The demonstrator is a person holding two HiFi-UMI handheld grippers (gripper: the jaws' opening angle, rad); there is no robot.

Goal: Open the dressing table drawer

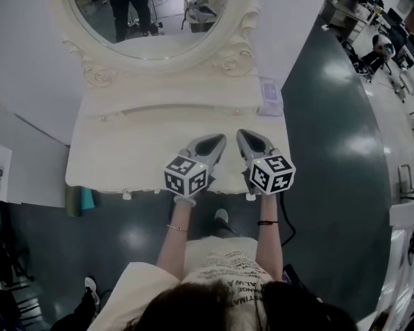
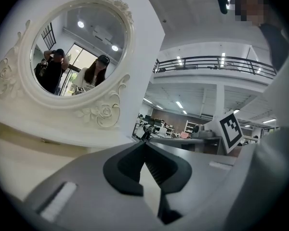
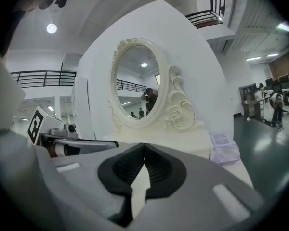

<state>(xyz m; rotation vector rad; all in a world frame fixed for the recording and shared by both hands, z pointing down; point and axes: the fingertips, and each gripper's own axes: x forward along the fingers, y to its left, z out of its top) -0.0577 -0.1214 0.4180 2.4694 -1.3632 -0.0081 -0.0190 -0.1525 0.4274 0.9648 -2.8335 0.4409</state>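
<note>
The cream dressing table (image 1: 124,143) stands in front of me, with its oval mirror (image 1: 148,12) at the back. Two small knobs (image 1: 126,195) poke out below its front edge; the drawer front itself is hidden under the top. My left gripper (image 1: 219,141) and right gripper (image 1: 243,135) hover side by side over the front right of the tabletop, pointing toward the mirror. In the left gripper view the left gripper (image 2: 145,142) has its tips touching, with nothing between them. The right gripper (image 3: 144,146) is shut and empty as well, with the mirror (image 3: 137,85) straight ahead.
A small purple packet (image 1: 270,96) lies at the tabletop's back right corner; the packet (image 3: 224,147) sits just right of the right gripper. A teal object (image 1: 86,198) stands under the table's left end. White wall panels flank the table; dark floor spreads to the right.
</note>
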